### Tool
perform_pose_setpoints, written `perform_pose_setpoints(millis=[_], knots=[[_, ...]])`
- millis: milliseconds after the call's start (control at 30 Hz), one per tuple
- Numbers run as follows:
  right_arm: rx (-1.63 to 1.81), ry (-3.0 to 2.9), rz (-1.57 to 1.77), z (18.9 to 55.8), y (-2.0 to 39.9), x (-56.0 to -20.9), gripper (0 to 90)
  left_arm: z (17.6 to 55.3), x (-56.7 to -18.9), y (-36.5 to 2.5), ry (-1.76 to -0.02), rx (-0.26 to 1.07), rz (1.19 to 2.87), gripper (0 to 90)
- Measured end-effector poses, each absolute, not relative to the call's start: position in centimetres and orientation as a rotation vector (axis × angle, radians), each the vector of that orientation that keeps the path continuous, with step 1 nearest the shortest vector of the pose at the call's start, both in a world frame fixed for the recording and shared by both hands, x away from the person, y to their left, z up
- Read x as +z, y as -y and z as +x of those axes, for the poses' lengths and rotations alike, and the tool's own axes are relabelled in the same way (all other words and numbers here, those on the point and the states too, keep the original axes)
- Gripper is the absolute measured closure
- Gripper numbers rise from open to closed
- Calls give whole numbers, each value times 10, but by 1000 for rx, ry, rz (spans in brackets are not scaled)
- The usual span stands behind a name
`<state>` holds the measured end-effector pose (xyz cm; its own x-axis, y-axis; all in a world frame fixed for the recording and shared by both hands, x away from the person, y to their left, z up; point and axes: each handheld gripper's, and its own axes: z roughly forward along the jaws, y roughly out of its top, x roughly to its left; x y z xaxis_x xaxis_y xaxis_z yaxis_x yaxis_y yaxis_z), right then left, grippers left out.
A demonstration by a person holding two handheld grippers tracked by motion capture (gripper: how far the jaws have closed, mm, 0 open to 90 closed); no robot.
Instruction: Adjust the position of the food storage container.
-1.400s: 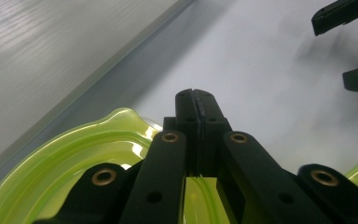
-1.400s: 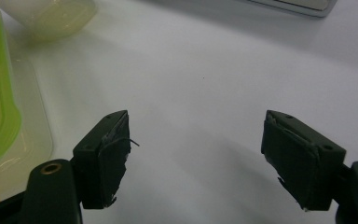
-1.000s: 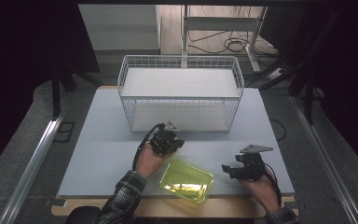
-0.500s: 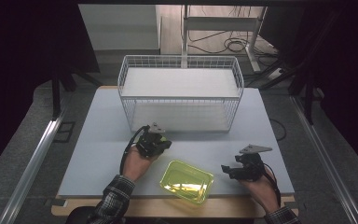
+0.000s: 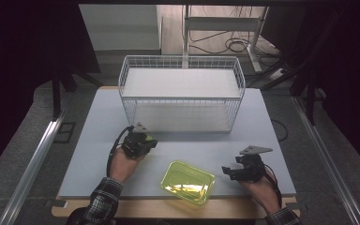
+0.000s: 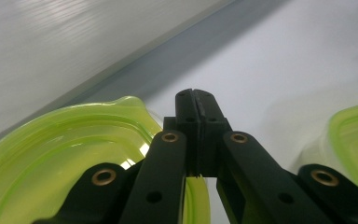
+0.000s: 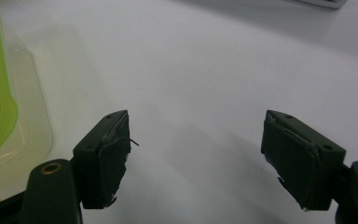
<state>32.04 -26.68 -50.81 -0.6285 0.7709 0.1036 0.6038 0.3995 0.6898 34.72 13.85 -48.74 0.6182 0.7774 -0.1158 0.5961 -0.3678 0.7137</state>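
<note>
Left gripper [image 6: 196, 95]: jaws fully closed, and we read a thin green edge of the lid [image 6: 65, 154] pinched between them.
Lid: clear with a green rim. It hangs to the left of the jaws in the left gripper view. We can't make it out in the high view.
Right gripper [image 5: 228, 171]: jaws wide apart, nothing between them, bare table [image 5: 98, 122] below.
Container [image 5: 187, 182]: yellow-green, open, near the front edge, between the two hands.
Key relation: the container lies right of and toward us from the left gripper, clear of it. Its long axis runs roughly across the table, slightly skewed.
Nearer hand: the right one, just beside the container's right end with its jaws pointing at it.
Surroundings: wire basket [image 5: 180, 93] at the back, well apart from the container.
Obstruction: none between either gripper and the container.
Our call: wherever the lid goes next, the left hand's path is open. The right hand can steady the container.
</note>
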Motion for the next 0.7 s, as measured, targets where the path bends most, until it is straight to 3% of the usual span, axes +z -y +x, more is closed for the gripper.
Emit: perform_pose_setpoints(millis=[500,667,700], knots=[[1044,-2427,1208,320,266,-508,246,342,-490,-175,-1165,330,2037,899],[1060,-2419,1191,318,266,-504,302,328,-482,-160,-1068,348,2040,898],[1060,-2424,1189,317,266,-502,347,325,-481,-157,-1047,346,2040,898]])
